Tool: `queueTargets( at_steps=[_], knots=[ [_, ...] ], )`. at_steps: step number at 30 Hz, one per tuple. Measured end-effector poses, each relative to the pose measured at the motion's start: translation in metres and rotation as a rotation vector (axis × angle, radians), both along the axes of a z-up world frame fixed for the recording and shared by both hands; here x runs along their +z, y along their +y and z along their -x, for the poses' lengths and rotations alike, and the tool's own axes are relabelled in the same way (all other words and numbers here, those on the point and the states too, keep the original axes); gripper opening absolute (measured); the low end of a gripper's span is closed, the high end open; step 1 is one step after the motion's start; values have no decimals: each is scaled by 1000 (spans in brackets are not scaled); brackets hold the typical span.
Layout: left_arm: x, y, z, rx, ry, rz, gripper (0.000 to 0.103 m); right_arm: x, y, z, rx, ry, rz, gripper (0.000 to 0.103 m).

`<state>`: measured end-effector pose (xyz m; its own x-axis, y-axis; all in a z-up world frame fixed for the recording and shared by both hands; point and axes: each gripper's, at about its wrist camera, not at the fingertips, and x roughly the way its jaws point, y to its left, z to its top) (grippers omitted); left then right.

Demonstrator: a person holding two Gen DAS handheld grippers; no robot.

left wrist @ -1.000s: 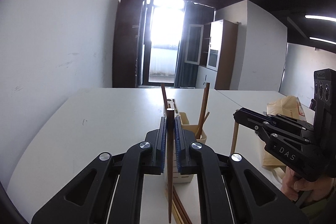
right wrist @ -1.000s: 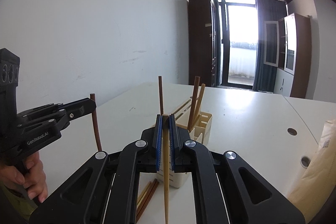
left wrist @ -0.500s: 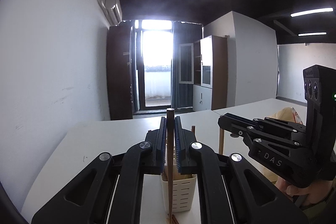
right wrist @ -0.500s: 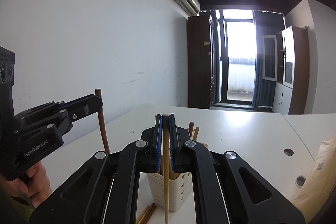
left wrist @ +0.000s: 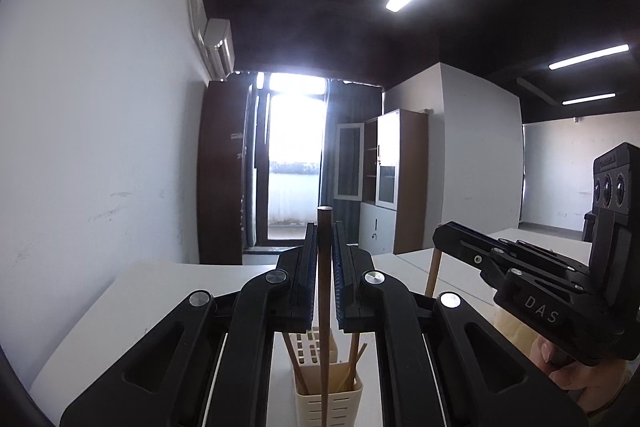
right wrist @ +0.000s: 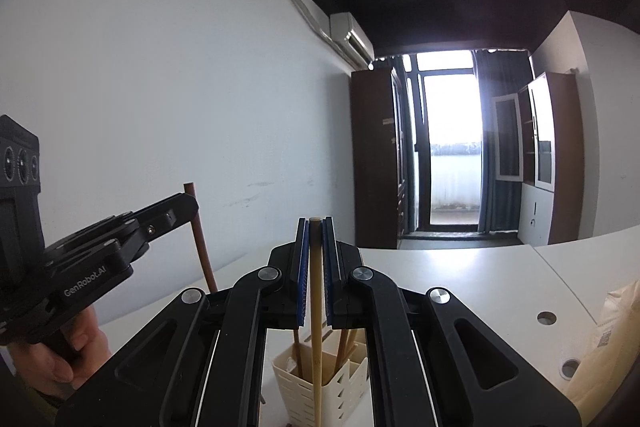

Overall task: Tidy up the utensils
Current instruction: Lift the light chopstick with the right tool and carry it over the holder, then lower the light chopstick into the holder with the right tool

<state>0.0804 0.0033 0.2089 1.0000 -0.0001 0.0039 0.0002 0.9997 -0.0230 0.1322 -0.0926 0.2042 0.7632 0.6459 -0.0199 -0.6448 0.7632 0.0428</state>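
Left gripper [left wrist: 323,275] clamps dark chopstick [left wrist: 324,315], upright. Right gripper [right wrist: 315,267] clamps light chopstick [right wrist: 316,319], upright. Both sticks hang over cream holder [right wrist: 320,383] on white table [right wrist: 460,279]; holder already has several chopsticks. Beyond: paper bag [right wrist: 604,339] at right table edge, cabinets, bright door.

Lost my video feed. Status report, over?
Left hand-held gripper shut on dark chopstick; right hand-held gripper shut on light chopstick. Both upright above cream holder. Nothing blocking.
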Motion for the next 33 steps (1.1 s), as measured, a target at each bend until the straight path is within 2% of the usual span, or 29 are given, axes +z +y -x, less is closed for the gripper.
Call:
queueTargets(
  at_steps=[5, 7, 10, 15, 26, 30, 33],
  knots=[
    [-1, 2, -2, 3, -27, 8, 7, 5, -2, 6, 0, -49, -33, 7],
    [1, 6, 1, 10, -66, 25, 7, 7, -4, 4, 7, -56, -50, 7],
    [3, 7, 13, 97, -129, 60, 7, 9, -8, 2, 14, -74, -94, 7],
    [3, 12, 10, 101, -176, 91, 7, 9, -6, 0, 19, -129, -134, 7],
    [1, 12, -8, 85, -244, 127, 7, 0, 13, -26, 9, -87, -83, 7],
    [-1, 9, -21, 83, -247, 117, 7, -2, 15, -34, -3, -70, -59, 7],
    [-7, 8, -38, 74, -179, 103, 7, -5, 17, -38, -5, -50, -44, 7]
  ],
)
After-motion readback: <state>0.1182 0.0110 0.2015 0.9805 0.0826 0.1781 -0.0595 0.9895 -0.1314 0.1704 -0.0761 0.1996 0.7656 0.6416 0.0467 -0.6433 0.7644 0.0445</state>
